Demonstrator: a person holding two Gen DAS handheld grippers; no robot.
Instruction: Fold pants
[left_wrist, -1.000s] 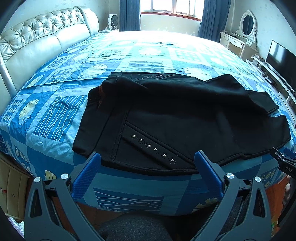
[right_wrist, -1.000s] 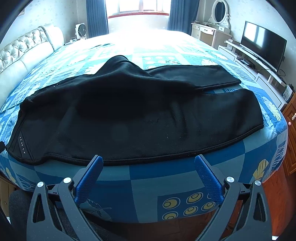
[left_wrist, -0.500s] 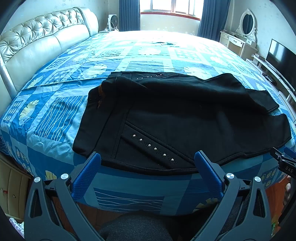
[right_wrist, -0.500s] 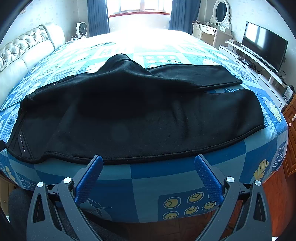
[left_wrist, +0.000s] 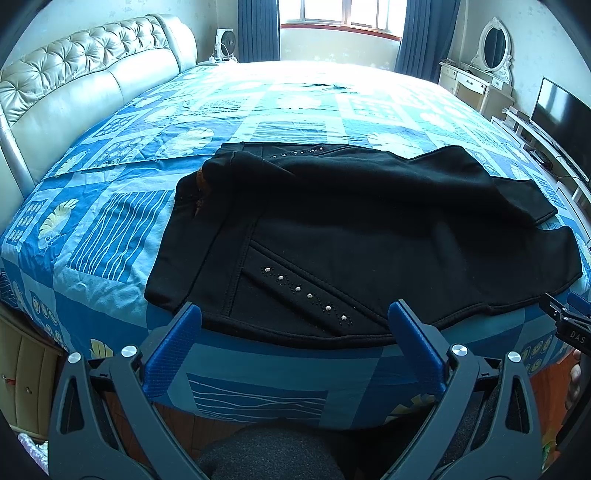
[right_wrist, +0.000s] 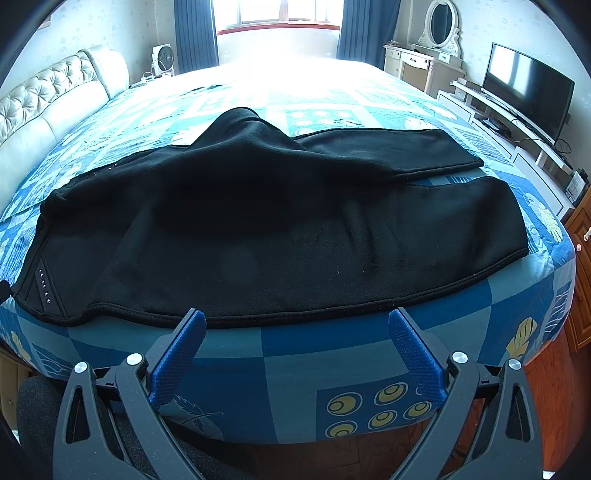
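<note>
Pants: black studded fabric pants (left_wrist: 362, 236) lie spread flat along the near edge of the bed, waistband toward 9 o'clock, legs toward 3 o'clock; one leg lies partly over the other.
Left gripper: blue-padded black two-finger gripper (left_wrist: 295, 325) hovers just short of the studded pocket, jaws wide apart, holding nothing.
Right gripper: matching blue-padded gripper (right_wrist: 297, 332) hangs at the near hem mid-leg, jaws wide apart, holding nothing.
Bed: blue patchwork quilt (left_wrist: 122, 229) under the pants.
Headboard: cream tufted headboard (left_wrist: 74, 92) at 10 o'clock.
Far: black flat television (right_wrist: 528, 88) at 2 o'clock.
</note>
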